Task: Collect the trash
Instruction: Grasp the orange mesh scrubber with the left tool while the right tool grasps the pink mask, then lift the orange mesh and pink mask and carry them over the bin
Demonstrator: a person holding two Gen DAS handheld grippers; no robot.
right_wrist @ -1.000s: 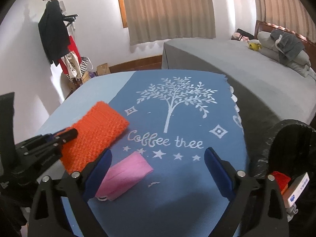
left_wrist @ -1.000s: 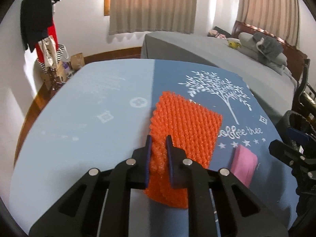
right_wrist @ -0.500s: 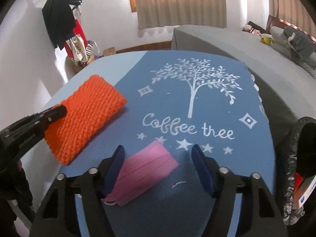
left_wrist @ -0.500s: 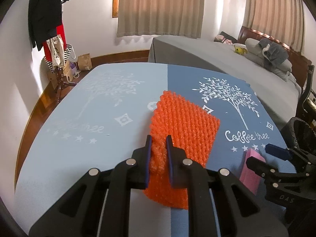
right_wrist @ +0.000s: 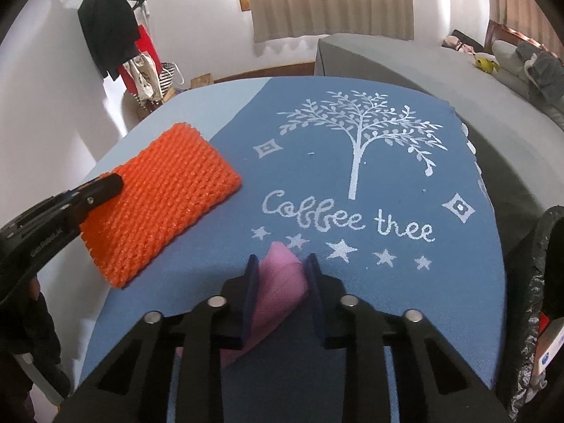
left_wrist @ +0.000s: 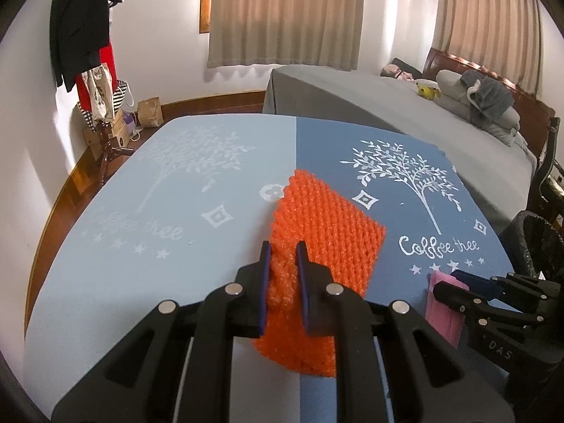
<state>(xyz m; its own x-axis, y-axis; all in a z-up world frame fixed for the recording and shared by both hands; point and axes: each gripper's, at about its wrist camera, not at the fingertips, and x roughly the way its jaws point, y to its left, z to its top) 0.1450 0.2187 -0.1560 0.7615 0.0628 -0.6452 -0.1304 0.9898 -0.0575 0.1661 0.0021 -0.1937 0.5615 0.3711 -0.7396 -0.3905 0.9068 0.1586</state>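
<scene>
An orange foam net (left_wrist: pixel 324 225) lies on the blue "Coffee tree" tablecloth (left_wrist: pixel 176 211). My left gripper (left_wrist: pixel 283 250) is shut on its near edge; the net also shows in the right wrist view (right_wrist: pixel 165 197), with the left gripper (right_wrist: pixel 105 187) at its left end. A pink face mask (right_wrist: pixel 278 282) lies near the table's front edge. My right gripper (right_wrist: pixel 282 264) has closed onto it, and the mask bunches up between the pads. In the left wrist view the mask (left_wrist: pixel 444 306) sits under the right gripper (left_wrist: pixel 454 278).
A bin lined with a black bag (right_wrist: pixel 543 282) stands off the table's right edge, with trash inside (right_wrist: pixel 550 349); it also shows in the left wrist view (left_wrist: pixel 539 243). A grey bed (left_wrist: pixel 387 105) lies beyond the table. A coat rack (left_wrist: pixel 88 53) stands at the left wall.
My right gripper has moved forward over the pink mask and closed from wide open onto it. My left gripper has stayed shut on the orange net and shifted slightly.
</scene>
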